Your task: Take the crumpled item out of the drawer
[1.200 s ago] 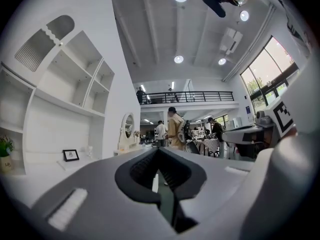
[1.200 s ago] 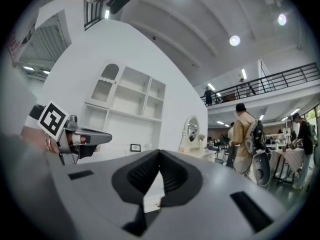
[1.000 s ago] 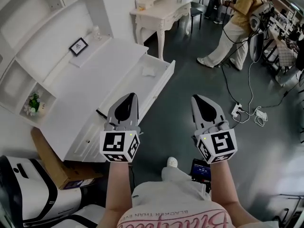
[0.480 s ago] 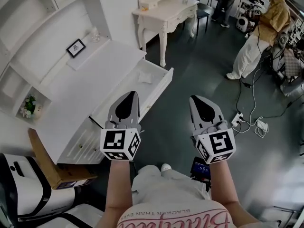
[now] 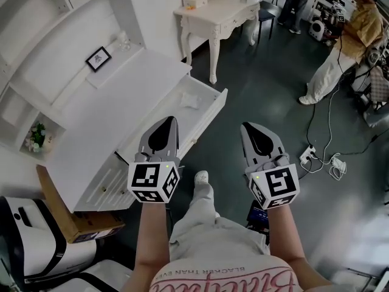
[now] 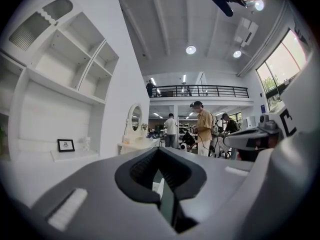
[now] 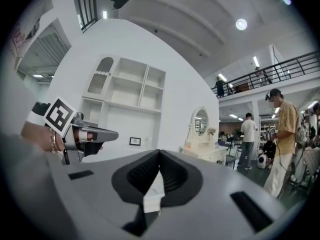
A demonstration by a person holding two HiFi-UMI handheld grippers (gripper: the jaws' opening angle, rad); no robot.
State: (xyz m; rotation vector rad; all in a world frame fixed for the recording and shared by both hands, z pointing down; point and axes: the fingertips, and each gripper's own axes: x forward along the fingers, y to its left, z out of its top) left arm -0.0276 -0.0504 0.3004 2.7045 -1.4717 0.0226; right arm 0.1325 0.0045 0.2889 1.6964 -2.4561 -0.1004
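Our leg: a pale trouser leg and a white shoe (image 5: 200,177) show between our two tools, above the dark floor (image 5: 255,84).
Left gripper (image 5: 165,120): we hold it level. Its jaws are pressed together at the tips, with nothing between them. In the head view its tip overlaps the near end of the drawer.
Right gripper (image 5: 248,126): we hold it level beside the left one, over the floor. Its jaws also meet at the tips and carry nothing.
Cardboard box (image 5: 61,202): it sits on the floor to our left, against the near end of the white desk (image 5: 115,111).
Drawer (image 5: 209,111): it is pulled out of the desk and stands open.
Crumpled item (image 5: 189,100): it is white and lies inside the drawer toward the far end. Neither gripper touches it.
Picture frame (image 5: 98,58): small and dark-edged, it stands on the ledge behind the desk top.
Plant (image 5: 37,132): a small green sprig sits in a low cubby of the shelving at left.
Dressing table (image 5: 219,14): white with curved legs, it stands beyond the desk.
Power strip (image 5: 308,154): it lies on the floor at right with white cables.
Person (image 5: 340,59): someone in a yellow top and pale trousers stands at far right.
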